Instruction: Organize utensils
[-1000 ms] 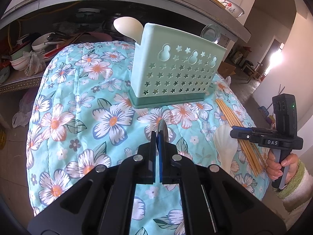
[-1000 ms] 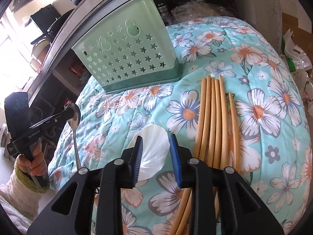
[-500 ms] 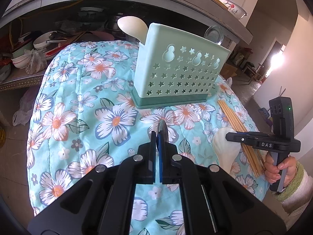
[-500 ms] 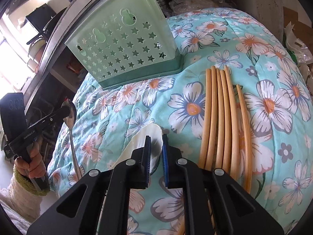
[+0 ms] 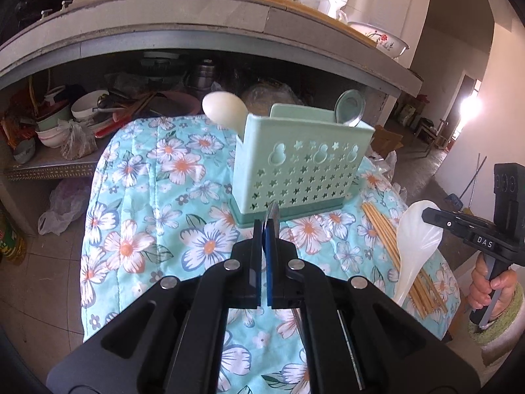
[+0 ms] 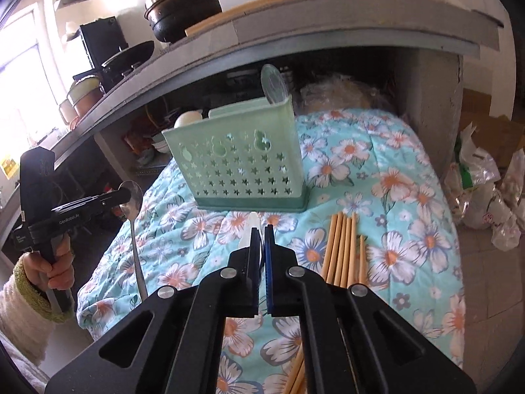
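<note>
A mint-green utensil holder [image 5: 302, 161] [image 6: 242, 164] stands on the floral cloth, with a white spoon [image 5: 224, 110] and a metal spoon [image 5: 349, 108] in it. My left gripper [image 5: 266, 229] is shut on a metal spoon [image 6: 133, 203], held above the cloth's left side. My right gripper [image 6: 261, 233] is shut on a white plastic spoon [image 5: 415, 243], lifted off the cloth at the right. Wooden chopsticks [image 6: 343, 249] [image 5: 387, 239] lie on the cloth right of the holder.
The floral cloth [image 5: 157, 197] covers a rounded table. Behind it a concrete counter [image 5: 197, 29] overhangs a shelf of bowls and pots [image 5: 82, 115]. Plastic bags [image 6: 482, 190] lie on the floor at the right.
My right gripper shut on the white spoon and lifted it off the cloth. Both grippers rose and tilted up, so the counter top now shows.
</note>
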Action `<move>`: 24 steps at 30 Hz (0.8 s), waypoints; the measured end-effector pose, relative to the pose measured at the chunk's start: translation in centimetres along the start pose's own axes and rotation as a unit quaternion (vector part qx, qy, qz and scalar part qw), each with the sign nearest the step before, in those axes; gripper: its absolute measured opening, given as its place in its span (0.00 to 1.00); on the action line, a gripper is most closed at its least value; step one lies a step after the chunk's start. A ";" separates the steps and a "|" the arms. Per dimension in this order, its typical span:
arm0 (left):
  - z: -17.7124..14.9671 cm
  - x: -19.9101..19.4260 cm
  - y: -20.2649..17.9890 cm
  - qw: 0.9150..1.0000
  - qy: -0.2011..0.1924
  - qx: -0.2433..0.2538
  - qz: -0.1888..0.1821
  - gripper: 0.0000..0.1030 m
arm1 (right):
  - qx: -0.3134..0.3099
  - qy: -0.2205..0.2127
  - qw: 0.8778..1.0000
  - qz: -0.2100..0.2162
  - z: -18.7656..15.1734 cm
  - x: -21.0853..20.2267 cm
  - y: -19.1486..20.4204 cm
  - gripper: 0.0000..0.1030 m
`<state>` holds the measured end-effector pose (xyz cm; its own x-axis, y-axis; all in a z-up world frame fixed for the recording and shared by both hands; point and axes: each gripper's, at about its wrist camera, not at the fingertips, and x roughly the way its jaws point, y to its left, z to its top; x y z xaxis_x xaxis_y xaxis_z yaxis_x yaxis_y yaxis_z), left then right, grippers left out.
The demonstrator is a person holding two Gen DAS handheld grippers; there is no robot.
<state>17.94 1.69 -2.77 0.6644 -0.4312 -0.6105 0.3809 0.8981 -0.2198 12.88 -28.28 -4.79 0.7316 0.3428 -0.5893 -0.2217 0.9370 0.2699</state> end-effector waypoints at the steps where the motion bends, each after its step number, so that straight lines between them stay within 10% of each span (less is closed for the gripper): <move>1: 0.6 -0.5 -0.1 1.000 -0.010 0.000 0.001 0.01 | -0.006 -0.011 1.000 -0.005 0.3 -0.7 0.1 0.03; 15: 13.8 -7.9 -1.7 0.976 -0.214 -0.008 0.029 0.01 | -0.013 -0.067 0.997 -0.021 2.1 -4.6 0.3 0.03; 24: 17.7 -0.5 -0.7 0.973 -0.208 -0.019 0.098 0.01 | -0.007 -0.057 0.998 -0.020 1.6 -4.2 -0.1 0.03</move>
<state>28.67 -0.29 11.14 0.9278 -0.2426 -0.2836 0.2026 0.9656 -0.1630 10.90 -29.91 -1.14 0.8081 0.2968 -0.5088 -0.1993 0.9506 0.2380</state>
